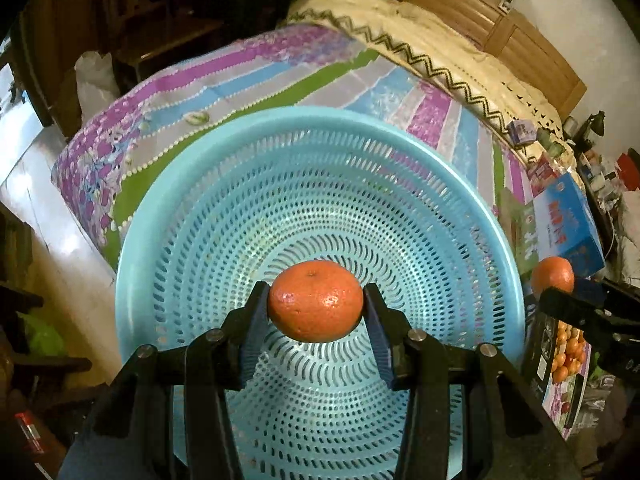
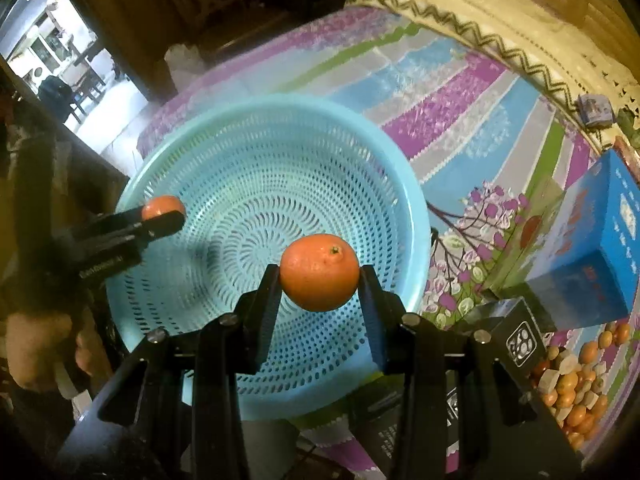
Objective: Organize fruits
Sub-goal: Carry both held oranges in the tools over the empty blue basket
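Note:
A light blue perforated basket [image 1: 168, 216] sits on a striped floral bedsheet; it also shows in the right wrist view [image 2: 412, 200] and holds nothing. My left gripper [image 1: 316, 304] is shut on an orange tangerine [image 1: 316, 300] and holds it above the basket's middle. It shows from the side in the right wrist view [image 2: 162, 218] with its tangerine [image 2: 162, 205] over the basket's left rim. My right gripper [image 2: 320, 276] is shut on a second tangerine [image 2: 319, 272] above the basket's near right part. It shows in the left wrist view [image 1: 560, 292] with its tangerine [image 1: 553, 274] just right of the basket.
A blue carton [image 2: 592, 248] stands on the bed right of the basket, with a dark box [image 2: 516, 336] printed with fruit pictures in front of it. A cream quilt [image 1: 420, 40] with zigzag trim lies behind. The bed edge and floor [image 1: 52, 216] are at left.

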`<state>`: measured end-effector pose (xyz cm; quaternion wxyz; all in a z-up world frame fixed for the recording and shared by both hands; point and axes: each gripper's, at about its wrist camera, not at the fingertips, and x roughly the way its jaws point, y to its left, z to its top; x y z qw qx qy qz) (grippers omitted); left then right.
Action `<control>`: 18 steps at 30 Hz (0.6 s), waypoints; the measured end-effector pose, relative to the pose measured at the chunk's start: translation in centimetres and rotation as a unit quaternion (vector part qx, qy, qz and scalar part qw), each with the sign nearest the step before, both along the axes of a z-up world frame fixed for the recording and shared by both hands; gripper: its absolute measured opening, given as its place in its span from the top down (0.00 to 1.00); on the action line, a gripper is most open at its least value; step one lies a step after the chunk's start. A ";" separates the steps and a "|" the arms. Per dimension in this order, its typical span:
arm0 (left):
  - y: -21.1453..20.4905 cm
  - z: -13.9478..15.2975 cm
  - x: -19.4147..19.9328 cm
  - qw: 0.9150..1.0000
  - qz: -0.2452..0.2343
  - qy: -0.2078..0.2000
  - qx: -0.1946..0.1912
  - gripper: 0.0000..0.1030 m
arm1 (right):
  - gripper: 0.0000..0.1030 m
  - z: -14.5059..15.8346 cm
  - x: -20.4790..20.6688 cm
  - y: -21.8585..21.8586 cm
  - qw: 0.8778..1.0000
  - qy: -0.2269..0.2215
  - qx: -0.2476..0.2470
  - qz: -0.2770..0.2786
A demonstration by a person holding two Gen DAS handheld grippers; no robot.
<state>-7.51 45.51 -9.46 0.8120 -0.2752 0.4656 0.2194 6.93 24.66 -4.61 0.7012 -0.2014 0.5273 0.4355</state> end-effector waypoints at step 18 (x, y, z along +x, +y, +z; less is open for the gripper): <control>1.4 -1.6 1.0 0.998 -0.021 0.035 -0.044 0.53 | 0.61 -1.8 0.5 1.3 0.999 0.045 -0.026 0.017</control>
